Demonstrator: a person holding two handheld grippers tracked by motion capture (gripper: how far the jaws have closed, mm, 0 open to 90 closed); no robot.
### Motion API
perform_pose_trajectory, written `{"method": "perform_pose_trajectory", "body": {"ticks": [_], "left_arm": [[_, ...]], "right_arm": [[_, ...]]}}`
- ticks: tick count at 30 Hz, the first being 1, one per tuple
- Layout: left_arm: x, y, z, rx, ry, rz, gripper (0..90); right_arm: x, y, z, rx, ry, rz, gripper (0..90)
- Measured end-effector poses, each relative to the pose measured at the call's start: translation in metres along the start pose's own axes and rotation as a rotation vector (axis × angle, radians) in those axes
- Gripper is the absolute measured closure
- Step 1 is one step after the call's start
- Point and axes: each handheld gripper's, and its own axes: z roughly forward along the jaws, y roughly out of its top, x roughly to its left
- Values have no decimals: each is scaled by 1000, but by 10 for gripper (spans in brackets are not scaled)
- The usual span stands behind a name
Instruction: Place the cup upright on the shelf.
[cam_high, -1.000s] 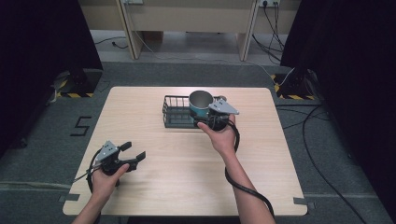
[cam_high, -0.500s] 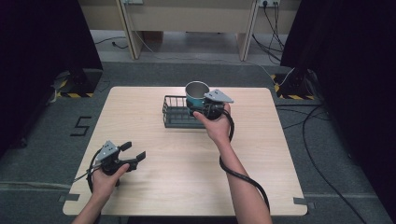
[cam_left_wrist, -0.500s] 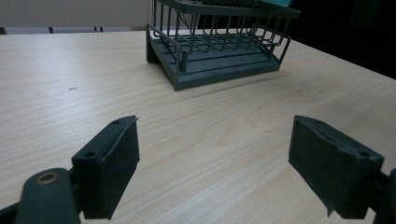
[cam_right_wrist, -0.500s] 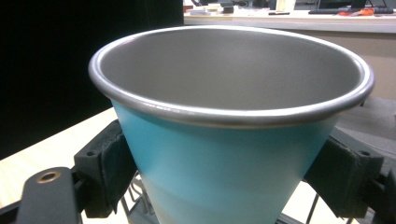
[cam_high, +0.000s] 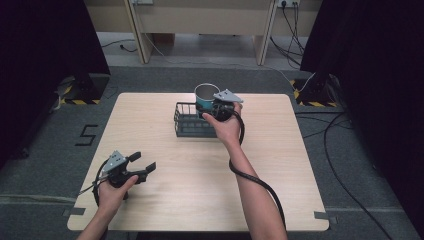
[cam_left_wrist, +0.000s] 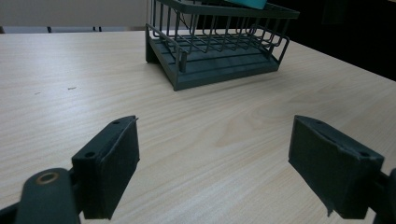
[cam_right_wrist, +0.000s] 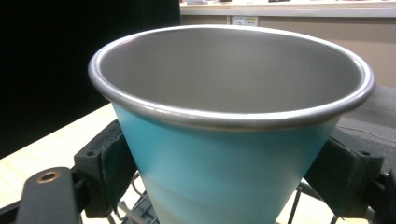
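Just above centre in the high view, the right gripper clamps both jaws on an empty blue cup, upright over the wire basket. Lower left, the left gripper rests spread wide, grasping nothing.

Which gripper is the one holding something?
The right gripper, clamped on the blue cup above the wire basket. The left gripper sits open and empty near the table's front-left corner.
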Motion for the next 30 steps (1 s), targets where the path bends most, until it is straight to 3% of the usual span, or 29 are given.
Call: {"method": "perform_pose_trajectory", "body": {"ticks": [10, 30], "left_arm": [[0, 0, 0, 0, -3, 1, 157], [-1, 0, 1, 1, -7, 3, 157]], "right_arm": [[-5, -2, 13, 17, -14, 14, 177], [-7, -13, 18, 50, -40, -1, 176]]}}
